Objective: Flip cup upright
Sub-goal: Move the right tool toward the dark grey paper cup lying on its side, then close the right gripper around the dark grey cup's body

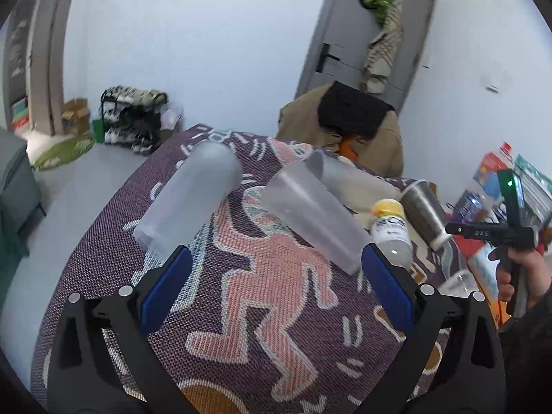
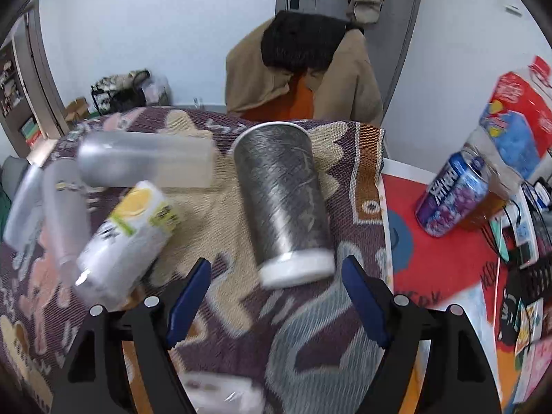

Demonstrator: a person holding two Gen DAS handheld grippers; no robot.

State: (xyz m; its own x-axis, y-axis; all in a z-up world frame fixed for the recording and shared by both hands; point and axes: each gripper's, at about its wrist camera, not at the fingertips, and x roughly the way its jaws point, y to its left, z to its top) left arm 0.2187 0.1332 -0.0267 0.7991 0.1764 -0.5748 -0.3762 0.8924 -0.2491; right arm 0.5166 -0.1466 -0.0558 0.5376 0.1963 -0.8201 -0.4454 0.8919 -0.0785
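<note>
L wrist view: two frosted translucent cups lie on their sides on the patterned mat (image 1: 276,310), the left frosted cup (image 1: 189,200) just ahead of the L finger, the right frosted cup (image 1: 314,217) w/ its end just at the R finger's tip; can't tell if touching. This view also catches the right gripper (image 1: 514,220) off to the side, green LED lit, "DAS" partly legible on its black body, held in the person's hand (image 1: 528,276). The shoe rack (image 1: 132,120) on the floor shows clearest here.

R wrist view: shows what the other barely does – dark metallic cup (image 2: 283,196) lying on its side, white-rimmed end toward the cam, between and just ahead of the fingertips. Beside it a yellow-label bottle (image 2: 127,238), text too blurred to read. Purple can (image 2: 452,196) stands on the red tablecloth (image 2: 448,258); lettering not legible.

Left gripper (image 1: 276,289): fingers spread wide, holding nothing. Right gripper: fingers wide apart, nothing gripped, cup not clamped
</note>
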